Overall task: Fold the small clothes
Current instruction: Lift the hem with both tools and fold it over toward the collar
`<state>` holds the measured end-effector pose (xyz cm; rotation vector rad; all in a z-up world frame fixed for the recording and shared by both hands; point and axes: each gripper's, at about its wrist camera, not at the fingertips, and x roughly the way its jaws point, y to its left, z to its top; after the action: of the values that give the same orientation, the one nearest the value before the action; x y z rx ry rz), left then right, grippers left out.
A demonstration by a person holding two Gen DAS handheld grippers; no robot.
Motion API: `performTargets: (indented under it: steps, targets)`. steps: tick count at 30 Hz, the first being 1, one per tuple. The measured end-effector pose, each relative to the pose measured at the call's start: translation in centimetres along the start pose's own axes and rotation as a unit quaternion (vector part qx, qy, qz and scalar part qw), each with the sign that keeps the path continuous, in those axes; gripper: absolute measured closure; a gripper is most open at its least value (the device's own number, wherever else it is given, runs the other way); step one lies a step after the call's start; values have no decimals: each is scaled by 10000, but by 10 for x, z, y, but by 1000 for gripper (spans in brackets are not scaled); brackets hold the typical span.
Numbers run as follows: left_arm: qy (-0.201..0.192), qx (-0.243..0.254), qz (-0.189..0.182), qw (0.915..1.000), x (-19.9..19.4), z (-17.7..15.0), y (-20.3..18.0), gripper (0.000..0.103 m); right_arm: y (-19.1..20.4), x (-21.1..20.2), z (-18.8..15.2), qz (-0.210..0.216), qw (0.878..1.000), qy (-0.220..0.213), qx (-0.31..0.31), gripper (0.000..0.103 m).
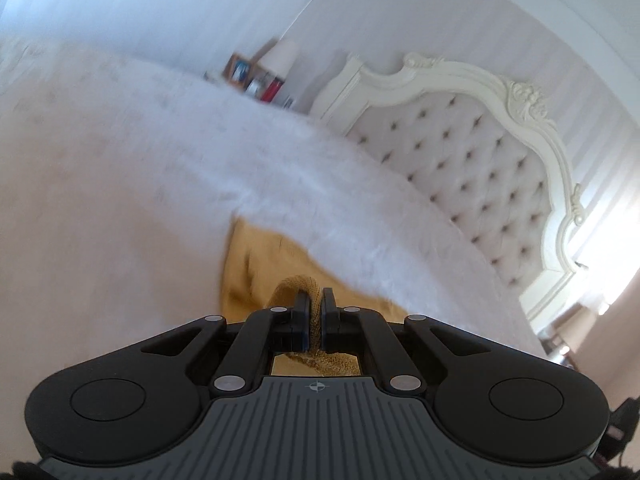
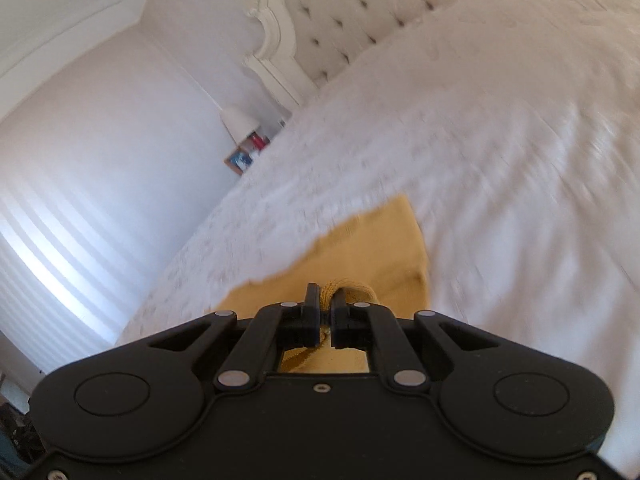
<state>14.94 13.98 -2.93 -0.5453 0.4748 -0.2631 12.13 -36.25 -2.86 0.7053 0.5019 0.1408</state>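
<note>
While each hand-held gripper — left (image 1: pixel 316 300), right (image 2: pixel 327 300) — pinches its ribbed hem, the mustard garment (image 1: pixel 256 264) hangs just ahead.

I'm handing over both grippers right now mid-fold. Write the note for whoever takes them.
Left gripper: shut on a ribbed edge of the mustard garment.
Right gripper: shut on another ribbed edge of the same garment.
Garment: pinched at two points, the rest trailing over the white bedspread; both views are blurred.
Done: both edges gripped.
Left: no finished fold shows. Probably carry the held edges across, lay them flat, release, then fold on.
</note>
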Motion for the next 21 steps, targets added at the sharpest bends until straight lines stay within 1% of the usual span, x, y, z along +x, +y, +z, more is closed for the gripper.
performTargets:
  steps: [3, 4, 8, 12, 15, 19, 21]
  targets:
    - [-63, -85, -37, 9999, 32, 16, 2, 98, -4, 39, 21, -29, 9999, -141, -35, 91]
    - [-88, -92, 13, 9999, 46, 20, 2, 98, -5, 53, 27, -46, 9999, -160, -41, 91]
    - [-121, 67, 165, 9998, 82, 30, 3, 98, -12, 110, 45, -248, 9996, -85, -76, 91]
    - [-8, 252, 356, 9991, 121, 33, 5, 98, -26, 154, 49, -563, 9984, 63, -12, 91]
    - [166, 197, 517, 9983, 143, 33, 16, 98, -36, 184, 47, -878, 9959, 206, -32, 91]
    - [385, 265, 852, 9953, 166, 26, 27, 96, -46, 204, 43, -1124, 9929, 384, -69, 91]
    - [483, 281, 1005, 9934, 174, 25, 32, 90, -50, 210, 41, -1195, 9917, 465, -80, 90]
